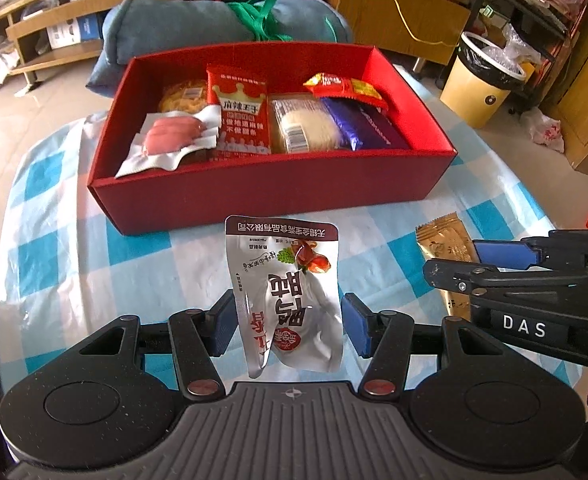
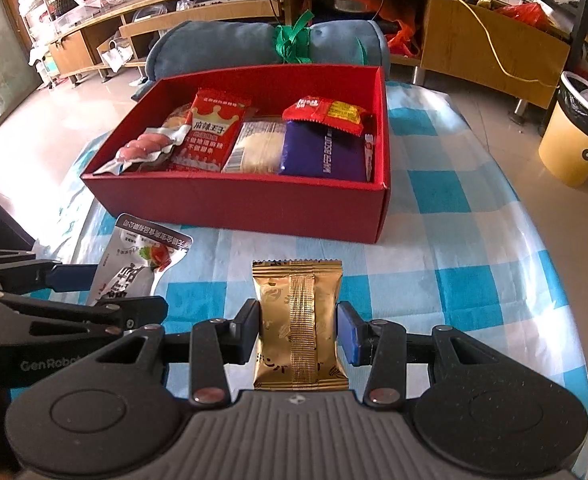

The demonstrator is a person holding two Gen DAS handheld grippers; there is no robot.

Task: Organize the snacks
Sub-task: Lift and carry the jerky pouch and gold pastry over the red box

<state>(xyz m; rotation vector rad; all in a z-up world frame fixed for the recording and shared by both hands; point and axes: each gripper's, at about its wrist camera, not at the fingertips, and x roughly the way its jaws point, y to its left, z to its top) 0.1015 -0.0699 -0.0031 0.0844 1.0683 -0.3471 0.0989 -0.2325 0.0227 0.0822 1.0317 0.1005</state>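
Observation:
A silver pouch with a meat picture hangs above the checked cloth, and my left gripper is shut on its lower half. A gold packet stands upright in my right gripper, which is shut on its sides. Just ahead of both stands the red box, its open top showing a sausage pack, a red crown packet, a pale cake, a purple wafer pack and a red-yellow sachet. The two grippers sit side by side, with the right gripper at the right edge of the left wrist view.
The blue-and-white checked tablecloth runs out to the table's rounded edges. A rolled blue cushion lies behind the box. A yellow bin stands on the floor at far right, with wooden shelves along the back.

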